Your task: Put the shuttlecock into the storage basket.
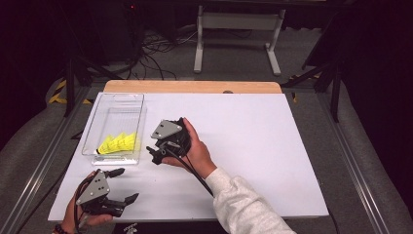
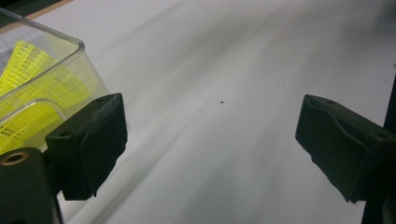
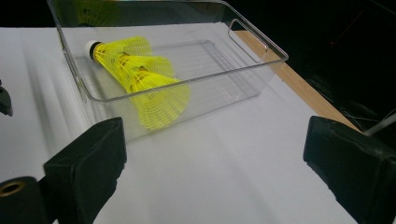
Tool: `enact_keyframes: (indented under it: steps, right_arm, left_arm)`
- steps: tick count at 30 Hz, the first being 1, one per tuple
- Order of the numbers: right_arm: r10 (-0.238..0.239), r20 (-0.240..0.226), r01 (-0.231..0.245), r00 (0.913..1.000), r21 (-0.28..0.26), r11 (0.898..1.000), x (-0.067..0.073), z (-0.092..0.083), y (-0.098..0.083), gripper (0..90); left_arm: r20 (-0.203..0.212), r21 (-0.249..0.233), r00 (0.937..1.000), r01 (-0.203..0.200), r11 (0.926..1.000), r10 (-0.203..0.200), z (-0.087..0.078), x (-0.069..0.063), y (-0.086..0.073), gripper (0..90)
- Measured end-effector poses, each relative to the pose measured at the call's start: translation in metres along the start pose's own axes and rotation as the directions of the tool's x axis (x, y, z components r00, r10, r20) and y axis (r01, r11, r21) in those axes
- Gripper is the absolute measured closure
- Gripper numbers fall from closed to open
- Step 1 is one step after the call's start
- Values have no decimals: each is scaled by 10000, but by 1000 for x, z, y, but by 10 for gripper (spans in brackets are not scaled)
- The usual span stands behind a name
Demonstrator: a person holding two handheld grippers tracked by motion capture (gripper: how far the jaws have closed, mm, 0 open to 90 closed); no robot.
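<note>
A clear plastic bin stands on the left of the white board. A nested stack of yellow shuttlecocks lies on its side in the bin's near end, white cork toward the bin's wall. My right gripper, held in a hand, hovers just right of the bin and faces it, open and empty. In the right gripper view the bin and shuttlecocks lie beyond the wide-apart pads. My left gripper is near the board's front left corner, open and empty, with the bin's corner to its left.
The white board covers a wooden table whose far edge shows. Bare board spreads to the right. Cables and a white frame sit on the floor behind; metal rails run along both sides.
</note>
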State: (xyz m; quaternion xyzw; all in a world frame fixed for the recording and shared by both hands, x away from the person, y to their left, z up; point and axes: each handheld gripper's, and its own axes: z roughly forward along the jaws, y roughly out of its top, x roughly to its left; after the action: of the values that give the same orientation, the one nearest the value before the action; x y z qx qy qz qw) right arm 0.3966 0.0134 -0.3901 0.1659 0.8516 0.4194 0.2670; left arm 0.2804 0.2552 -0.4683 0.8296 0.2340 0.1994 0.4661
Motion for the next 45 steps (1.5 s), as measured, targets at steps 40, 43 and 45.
enact_keyframes:
  steps: [40,43,45]
  right_arm:
    - [179,784,-175,9968,-54,9998,-19,-37,-33,79]
    - [178,808,-174,9966,-48,9998,-19,-39,-34,79]
    - [164,791,-161,9967,-44,9999,-19,-40,-35,79]
  left_arm:
    - [-40,156,10000,-85,9998,86,3,-1,1,100]
    - [-57,155,9999,-96,9998,97,3,-1,1,100]
    - [-58,154,9999,-99,9998,100,3,-1,1,100]
